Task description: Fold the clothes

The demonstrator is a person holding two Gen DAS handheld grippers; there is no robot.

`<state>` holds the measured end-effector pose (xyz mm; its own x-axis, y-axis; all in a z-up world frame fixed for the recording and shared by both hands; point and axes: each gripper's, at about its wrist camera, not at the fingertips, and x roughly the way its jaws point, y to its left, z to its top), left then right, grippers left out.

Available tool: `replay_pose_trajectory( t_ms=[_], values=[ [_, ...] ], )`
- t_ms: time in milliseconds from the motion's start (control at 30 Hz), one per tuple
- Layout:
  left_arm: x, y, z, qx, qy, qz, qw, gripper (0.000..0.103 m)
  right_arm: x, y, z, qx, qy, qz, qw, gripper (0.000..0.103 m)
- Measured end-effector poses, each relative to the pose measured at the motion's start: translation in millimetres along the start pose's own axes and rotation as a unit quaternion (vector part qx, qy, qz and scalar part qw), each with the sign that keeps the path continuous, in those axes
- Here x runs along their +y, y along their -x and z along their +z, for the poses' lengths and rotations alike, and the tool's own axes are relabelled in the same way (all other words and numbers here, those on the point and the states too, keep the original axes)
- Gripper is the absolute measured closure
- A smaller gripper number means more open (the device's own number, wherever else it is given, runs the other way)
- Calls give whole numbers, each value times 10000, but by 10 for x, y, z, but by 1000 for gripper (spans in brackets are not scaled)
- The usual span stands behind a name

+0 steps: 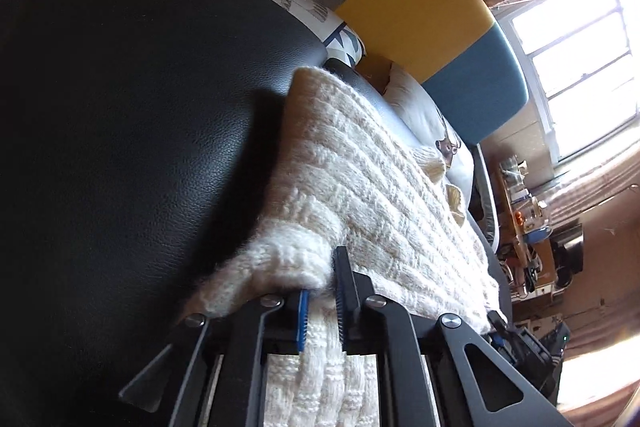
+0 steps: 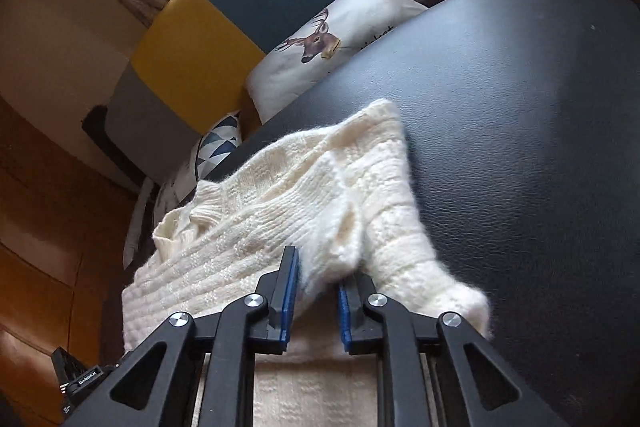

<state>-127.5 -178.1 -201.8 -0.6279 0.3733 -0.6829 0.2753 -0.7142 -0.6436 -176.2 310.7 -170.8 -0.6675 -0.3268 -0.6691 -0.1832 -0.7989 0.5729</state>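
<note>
the cream knit sweater (image 1: pixel 360 167) lies across the black surface (image 1: pixel 140 107), both the left gripper (image 1: pixel 322 291) and right gripper (image 2: pixel 318 291) with narrow jaws pinching bunched edges, apparently to carry a fold.

There was one cream knitted sweater (image 2: pixel 304 203), one black padded surface (image 2: pixel 520 147), two grippers (image 1: pixel 322 291) (image 2: pixel 318 279), and three cushions: one deer-printed (image 2: pixel 320 47).

Left gripper (image 1: pixel 322 289) is pinching a fold of the cream knit sweater (image 1: pixel 360 187). It's spread over a black leather surface (image 1: pixel 140 107), window (image 1: pixel 580 67) glaring at right.
</note>
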Motion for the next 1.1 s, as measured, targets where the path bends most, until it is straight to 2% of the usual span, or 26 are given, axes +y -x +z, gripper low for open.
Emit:
replay_pose_trajectory(
  t_ms=[100, 133, 233, 300, 367, 400, 467, 567, 700, 800, 867, 967, 1100],
  values=[
    [31, 11, -18, -8, 43, -57, 10000, 94, 89, 252, 8, -356, 371, -497, 9974, 86],
    [43, 4, -19, 15, 49, -95, 9999, 94, 163, 275, 27, -408, 530, -558, 9962, 82],
    [64, -18, -4, 121, 76, -215, 9997, 93, 422, 194, 107, -350, 997, -515, 9931, 82],
    [76, 14, -1, 133, 83, -230, 9996, 93, 560, 31, 95, -218, 1273, -582, 9899, 82],
    [101, 79, -4, 116, 87, -249, 9996, 93, 555, -251, 23, 224, 1349, -944, 9861, 81],
    [123, 136, -10, 90, 89, -265, 9996, 93, 528, -333, -22, 249, 1363, -1001, 9853, 81],
    [191, 276, -8, 50, 119, -374, 9992, 93, 501, -316, -88, -3, 1423, -903, 9857, 81],
    [271, 445, 108, -58, 29, -516, 9986, 92, 493, -313, -114, -64, 1525, -858, 9846, 81],
    [321, 419, 451, -136, 51, -358, 9993, 88, 489, -323, -119, -96, 1560, -825, 9843, 80],
    [328, 244, 692, 19, 165, -429, 9989, 74, 497, -320, -131, -161, 1542, -792, 9847, 80],
    [297, 62, 830, 180, 134, -493, 9985, 59, 495, -310, -138, -179, 1522, -763, 9852, 80],
    [240, -185, 922, 472, 89, -650, 9967, 52, 465, -299, -136, -191, 1457, -666, 9869, 80],
    [139, -448, 985, 772, -118, -790, 9938, 52, 400, -285, -112, -198, 1313, -474, 9900, 80]
  ],
)
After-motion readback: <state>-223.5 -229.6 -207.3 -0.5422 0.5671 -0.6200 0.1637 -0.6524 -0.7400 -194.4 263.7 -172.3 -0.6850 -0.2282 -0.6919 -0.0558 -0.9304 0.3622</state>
